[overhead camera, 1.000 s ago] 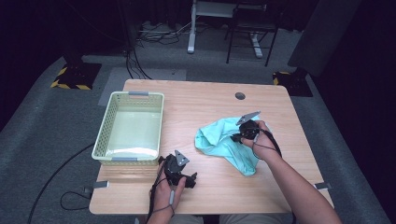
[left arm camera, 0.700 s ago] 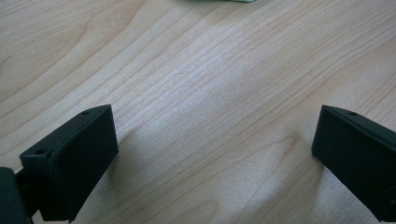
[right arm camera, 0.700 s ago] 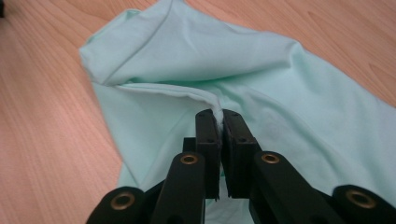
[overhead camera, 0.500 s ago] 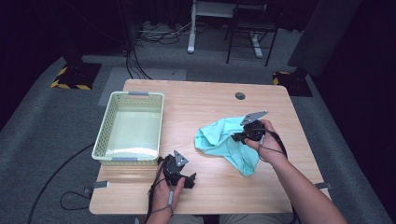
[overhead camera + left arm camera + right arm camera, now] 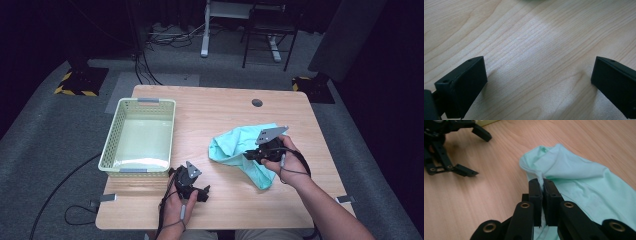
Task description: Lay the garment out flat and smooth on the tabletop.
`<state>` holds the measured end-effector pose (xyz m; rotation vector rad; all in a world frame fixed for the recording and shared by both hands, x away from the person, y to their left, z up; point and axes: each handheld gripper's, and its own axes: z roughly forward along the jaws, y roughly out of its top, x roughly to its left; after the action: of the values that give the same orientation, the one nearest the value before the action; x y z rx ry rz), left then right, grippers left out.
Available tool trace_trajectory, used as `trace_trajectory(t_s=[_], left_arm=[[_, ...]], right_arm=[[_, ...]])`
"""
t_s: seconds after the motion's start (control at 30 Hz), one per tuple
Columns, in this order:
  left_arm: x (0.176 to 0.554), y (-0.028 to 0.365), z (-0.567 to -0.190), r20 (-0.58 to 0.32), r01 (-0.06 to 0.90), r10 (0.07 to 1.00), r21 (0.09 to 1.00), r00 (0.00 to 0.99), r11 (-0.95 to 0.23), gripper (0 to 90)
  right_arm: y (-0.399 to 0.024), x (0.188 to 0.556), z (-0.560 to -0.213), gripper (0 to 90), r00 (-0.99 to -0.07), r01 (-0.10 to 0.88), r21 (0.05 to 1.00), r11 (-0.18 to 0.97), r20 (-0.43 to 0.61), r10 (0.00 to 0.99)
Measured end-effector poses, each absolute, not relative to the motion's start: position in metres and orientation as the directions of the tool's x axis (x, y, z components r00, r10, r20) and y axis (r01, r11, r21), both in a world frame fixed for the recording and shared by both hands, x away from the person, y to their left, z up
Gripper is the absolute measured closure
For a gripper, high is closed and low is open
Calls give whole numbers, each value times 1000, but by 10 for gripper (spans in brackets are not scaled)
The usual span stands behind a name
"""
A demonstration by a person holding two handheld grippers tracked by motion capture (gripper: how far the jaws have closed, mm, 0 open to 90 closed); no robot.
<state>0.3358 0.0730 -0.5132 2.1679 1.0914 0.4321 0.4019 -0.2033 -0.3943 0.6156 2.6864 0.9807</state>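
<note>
**Cloth pinched at the right, left jaws spread**

A pale green basket point(image 5: 138, 137) stood on the left of the wooden table point(image 5: 220, 107); just beside its near end the left gripper point(image 5: 196, 191) rested with jaws spread wide over bare wood; right of centre lay the mint-green cloth point(image 5: 239, 150), a fold of it pinched between the pressed-together jaws of the right gripper point(image 5: 542, 185).

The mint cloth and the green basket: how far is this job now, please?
Done: the right gripper is shut on a fold of the mint cloth. In hand: that fold is pinched between the jaws, while most of the cloth lies on the table. Left: probably carrying it to the green basket, which holds nothing. The left gripper rests open on the table.
</note>
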Motion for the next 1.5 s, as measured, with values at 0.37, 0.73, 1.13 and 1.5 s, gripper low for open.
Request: trace_trajectory(t_s=[0.37,0.73,1.13,1.5], left_arm=[[336,73,-513,-3,584,803,688,595,-430,1],[336,73,-513,-3,584,803,688,596,-431,1],[336,73,-513,-3,584,803,688,596,-431,1],[336,74,-513,0,581,801,688,598,-434,1]], right_arm=[[-170,371,-393,864,-942,213,637,741,-69,330],[-153,362,-407,638,-965,218,647,731,30,261],[-185,407,-409,558,-884,344,656,672,-15,467],[-202,440,-442,548,-817,436,577,691,-67,572]])
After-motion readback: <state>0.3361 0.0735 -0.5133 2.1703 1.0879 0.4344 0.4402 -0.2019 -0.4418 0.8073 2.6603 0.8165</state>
